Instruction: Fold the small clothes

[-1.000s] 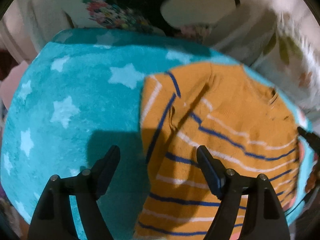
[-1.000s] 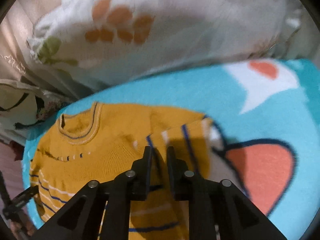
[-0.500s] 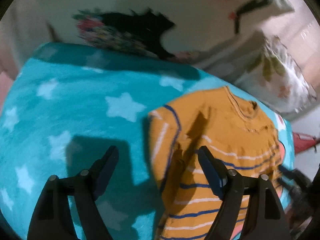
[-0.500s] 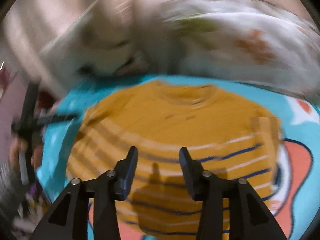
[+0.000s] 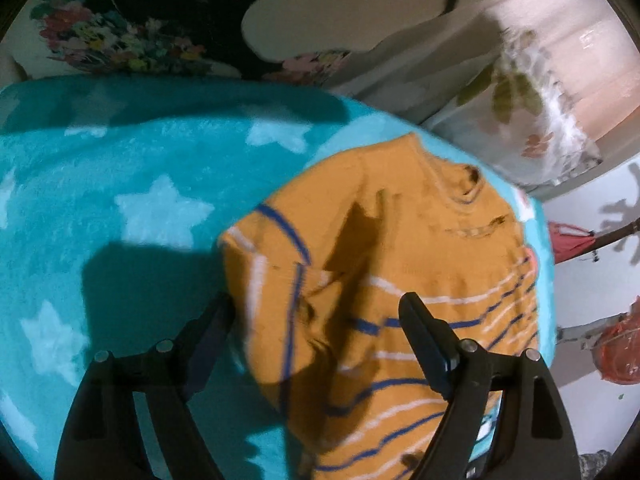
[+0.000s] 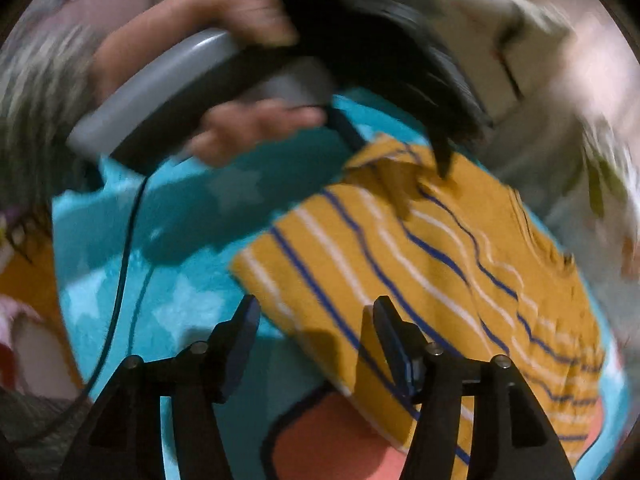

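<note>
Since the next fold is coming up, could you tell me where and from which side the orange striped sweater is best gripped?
I would take the orange striped sweater at its bottom hem corner, coming from the bare blanket side. That edge lies flat and free, and the open right tool already hangs over it. The folded-in sleeve looks like a bulkier edge to pinch.

Motion blur smears the hand (image 6: 256, 128) and pillows (image 6: 592, 92) — the sweater's (image 5: 400, 300) hem runs off-frame.
</note>
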